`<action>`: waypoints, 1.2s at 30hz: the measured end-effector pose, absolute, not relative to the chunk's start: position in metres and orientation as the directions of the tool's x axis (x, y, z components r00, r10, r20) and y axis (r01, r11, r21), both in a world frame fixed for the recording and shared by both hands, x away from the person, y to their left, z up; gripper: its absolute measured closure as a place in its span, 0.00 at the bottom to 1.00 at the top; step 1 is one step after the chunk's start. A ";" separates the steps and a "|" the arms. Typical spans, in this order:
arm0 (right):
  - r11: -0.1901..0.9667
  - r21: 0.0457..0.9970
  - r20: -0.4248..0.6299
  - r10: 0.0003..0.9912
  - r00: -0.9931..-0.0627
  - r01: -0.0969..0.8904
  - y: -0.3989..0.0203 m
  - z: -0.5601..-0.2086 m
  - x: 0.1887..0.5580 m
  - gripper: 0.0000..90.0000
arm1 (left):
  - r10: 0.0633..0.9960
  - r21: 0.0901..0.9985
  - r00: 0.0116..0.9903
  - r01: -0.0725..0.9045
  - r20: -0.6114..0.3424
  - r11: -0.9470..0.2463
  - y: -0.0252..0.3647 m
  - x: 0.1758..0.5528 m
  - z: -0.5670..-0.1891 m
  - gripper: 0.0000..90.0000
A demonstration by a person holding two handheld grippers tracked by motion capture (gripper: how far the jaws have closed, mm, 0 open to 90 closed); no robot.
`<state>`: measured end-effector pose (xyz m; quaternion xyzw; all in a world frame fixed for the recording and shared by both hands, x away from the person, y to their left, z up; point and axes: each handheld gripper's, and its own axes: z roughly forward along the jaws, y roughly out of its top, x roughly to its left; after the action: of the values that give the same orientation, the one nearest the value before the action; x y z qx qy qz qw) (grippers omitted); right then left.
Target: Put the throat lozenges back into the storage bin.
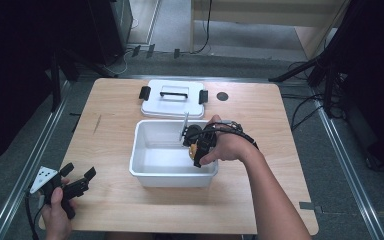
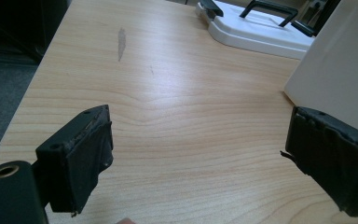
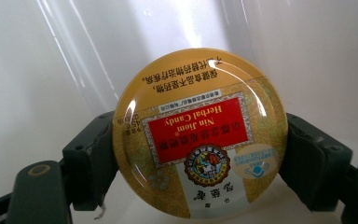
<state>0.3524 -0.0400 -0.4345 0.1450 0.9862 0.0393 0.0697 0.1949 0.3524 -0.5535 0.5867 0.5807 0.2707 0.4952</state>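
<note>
Wooden table [image 1: 115, 135] seen from above, w/ a person's two forearms coming in from the bottom edge.

Right gripper [image 1: 196, 146] is dipped inside a white plastic bin [image 1: 145, 172] at table centre, near the bin's right wall. Its jaws are clamped on a round yellow candy tin [image 3: 199, 133], one jaw on each side of the tin's rim. In the right gripper view the tin sits squarely between the jaws, its lid facing the camera, print upside down; red label reads "Nin Jiom Herbal Candy". Behind the tin: the bin's pale glossy inner wall. Can't tell whether the tin touches the bin floor. In the high view the tin [image 1: 193, 148] shows as a small yellow spot at the jaw tips, w/ the right hand [image 1: 227, 145] wrapped round the gripper body.

Left gripper [image 1: 78, 179] is at the table's near left corner, well apart from the bin, held by the left hand [image 1: 56, 205]. Jaws spread wide, nothing between them. In the left gripper view, bare wood lies ahead of the jaws; the bin's outer wall [image 2: 340, 70] is just beside the right-hand jaw.

Beyond the bin, on the far side from both grippers, a white lid [image 1: 172, 102] w/ a black handle and black side clips lies flat on the table.
</note>
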 end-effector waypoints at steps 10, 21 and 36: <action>0.965 0.063 -0.176 0.263 -0.949 0.255 -0.035 -0.441 0.351 0.22 | 0.950 0.896 0.179 0.413 -0.257 0.165 0.352 0.195 -0.553 0.09; 0.965 0.058 -0.183 0.261 -0.948 0.254 -0.034 -0.442 0.351 0.22 | 0.950 0.896 0.178 0.413 -0.257 0.165 0.352 0.195 -0.554 0.09; 0.959 0.097 -0.164 0.281 -0.946 0.268 -0.037 -0.434 0.350 0.40 | 0.949 0.895 0.180 0.413 -0.258 0.166 0.352 0.195 -0.554 0.09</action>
<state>0.3505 -0.0371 -0.4336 0.1392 0.9856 0.0367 0.0886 0.1952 0.3522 -0.5536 0.5866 0.5806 0.2703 0.4957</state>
